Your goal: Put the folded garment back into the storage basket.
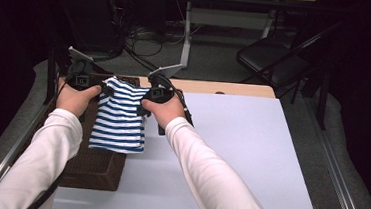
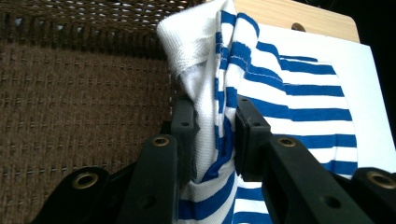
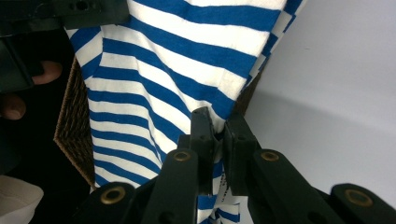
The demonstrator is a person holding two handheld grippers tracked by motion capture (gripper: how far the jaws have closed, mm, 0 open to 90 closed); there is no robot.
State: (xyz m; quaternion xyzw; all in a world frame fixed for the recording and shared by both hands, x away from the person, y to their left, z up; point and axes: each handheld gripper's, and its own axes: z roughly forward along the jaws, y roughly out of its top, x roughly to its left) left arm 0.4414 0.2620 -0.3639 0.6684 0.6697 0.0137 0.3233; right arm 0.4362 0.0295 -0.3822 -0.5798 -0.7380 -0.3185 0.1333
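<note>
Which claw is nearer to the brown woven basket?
Left. The left claw holds the striped shirt right above the basket; the right claw grips the shirt's other side, over the basket's edge by the white board.

From my seat at six o'clock, the table (image 1: 249, 154) spreads ahead of me. The basket (image 1: 93, 170) sits on its nine o'clock side, at the left edge. The shirt (image 1: 120, 117) hangs between my two grippers, over the basket's three o'clock rim, with its lower end touching the table just beside that rim. My left gripper (image 1: 105, 89) is at the shirt's eleven o'clock corner, above the basket; my right gripper (image 1: 143, 108) is at its three o'clock edge, above the table. A chair (image 1: 277, 59) stands on the floor beyond the table, toward one o'clock.
</note>
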